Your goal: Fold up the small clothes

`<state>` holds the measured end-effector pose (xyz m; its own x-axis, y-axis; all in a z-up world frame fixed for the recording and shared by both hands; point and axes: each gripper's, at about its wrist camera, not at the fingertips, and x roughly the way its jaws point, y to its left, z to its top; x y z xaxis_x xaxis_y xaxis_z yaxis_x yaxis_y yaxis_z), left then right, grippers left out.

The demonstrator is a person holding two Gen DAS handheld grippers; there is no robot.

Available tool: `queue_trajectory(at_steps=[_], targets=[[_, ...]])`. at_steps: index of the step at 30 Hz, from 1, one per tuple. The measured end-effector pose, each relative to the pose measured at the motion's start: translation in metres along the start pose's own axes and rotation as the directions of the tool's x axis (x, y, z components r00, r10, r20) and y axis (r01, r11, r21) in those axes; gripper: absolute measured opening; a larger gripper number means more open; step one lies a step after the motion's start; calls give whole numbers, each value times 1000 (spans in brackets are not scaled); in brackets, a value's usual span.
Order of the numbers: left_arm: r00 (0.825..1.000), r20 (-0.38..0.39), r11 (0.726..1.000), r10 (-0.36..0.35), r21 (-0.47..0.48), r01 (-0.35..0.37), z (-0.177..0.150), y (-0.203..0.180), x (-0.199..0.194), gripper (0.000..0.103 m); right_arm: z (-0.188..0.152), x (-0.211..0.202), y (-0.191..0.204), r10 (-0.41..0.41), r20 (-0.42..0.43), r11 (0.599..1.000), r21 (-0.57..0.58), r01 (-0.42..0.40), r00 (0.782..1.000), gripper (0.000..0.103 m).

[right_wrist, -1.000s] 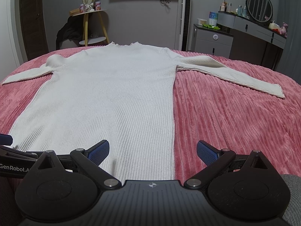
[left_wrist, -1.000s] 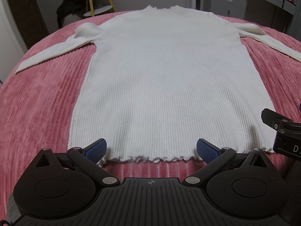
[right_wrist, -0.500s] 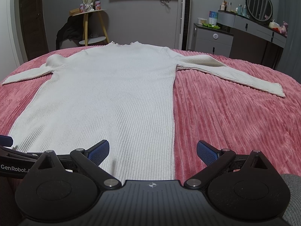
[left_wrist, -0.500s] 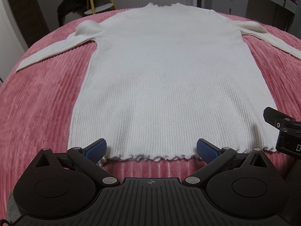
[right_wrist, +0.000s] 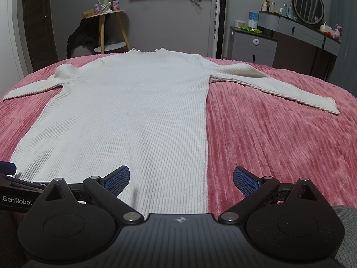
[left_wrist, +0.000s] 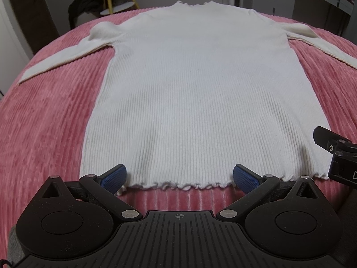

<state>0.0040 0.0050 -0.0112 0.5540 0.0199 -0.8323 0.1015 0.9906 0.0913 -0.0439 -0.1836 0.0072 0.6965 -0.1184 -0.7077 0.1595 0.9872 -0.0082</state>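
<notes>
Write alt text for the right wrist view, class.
A white ribbed sweater lies flat, sleeves spread, on a pink corduroy bedspread. The open right gripper hovers over its hem, empty; a dresser stands behind.

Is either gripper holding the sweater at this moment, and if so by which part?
Nothing is held. The left gripper and right gripper are both open near the hem of the white sweater, which lies flat on the pink bedspread.

Pink ribbed bedspread [right_wrist: 279, 138], round mirror [right_wrist: 309, 5] on grey dresser [right_wrist: 299, 29], bg
</notes>
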Motion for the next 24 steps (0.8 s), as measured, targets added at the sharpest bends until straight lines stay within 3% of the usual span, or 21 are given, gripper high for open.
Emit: queue_trajectory(at_steps=[24], targets=[[1000, -12, 1000, 6, -1, -6, -1, 0, 4, 103, -3, 3, 0, 8, -8, 1000, 9, -7, 1000, 99]])
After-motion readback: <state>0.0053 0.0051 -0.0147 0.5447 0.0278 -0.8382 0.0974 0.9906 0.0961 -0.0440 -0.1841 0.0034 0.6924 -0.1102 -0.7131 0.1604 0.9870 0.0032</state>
